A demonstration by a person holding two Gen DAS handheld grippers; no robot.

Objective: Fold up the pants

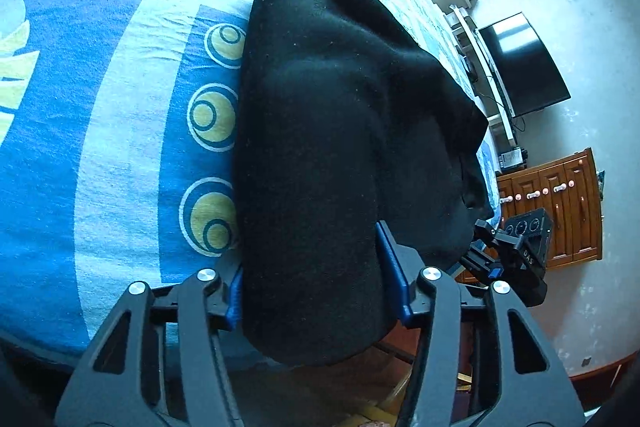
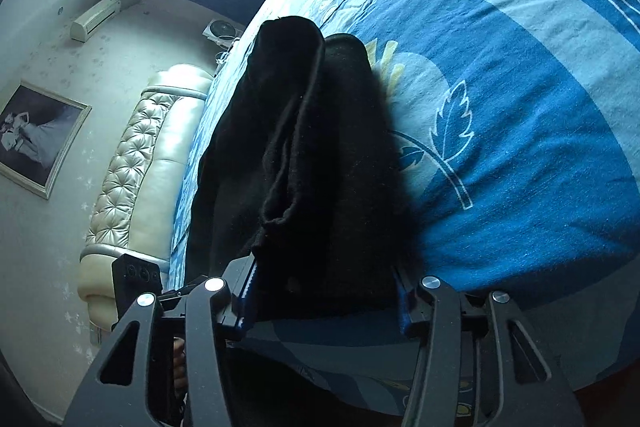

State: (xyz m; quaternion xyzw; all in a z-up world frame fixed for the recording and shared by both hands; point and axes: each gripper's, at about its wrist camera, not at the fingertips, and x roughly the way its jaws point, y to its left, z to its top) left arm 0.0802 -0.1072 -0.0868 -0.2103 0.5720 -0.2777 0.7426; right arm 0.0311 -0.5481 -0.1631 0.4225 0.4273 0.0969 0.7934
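The black pants [image 1: 332, 147] hang lengthwise over the blue patterned bed [image 1: 100, 107], partly folded. My left gripper [image 1: 316, 283] has its blue-padded fingers on both sides of one end of the pants and grips it. My right gripper [image 2: 324, 291] grips the other end of the pants [image 2: 304, 155], where layered edges of the fabric show. The right gripper also shows in the left wrist view [image 1: 508, 251], at the lower right beside the pants. Both gripped ends are lifted a little above the bed.
The bedspread [image 2: 520, 107] spreads wide to the right in the right wrist view. A padded cream headboard [image 2: 136, 167], a framed picture and a window lie to the left there. A TV [image 1: 524, 63], a white shelf and a wooden cabinet [image 1: 560, 203] stand beyond the bed's edge.
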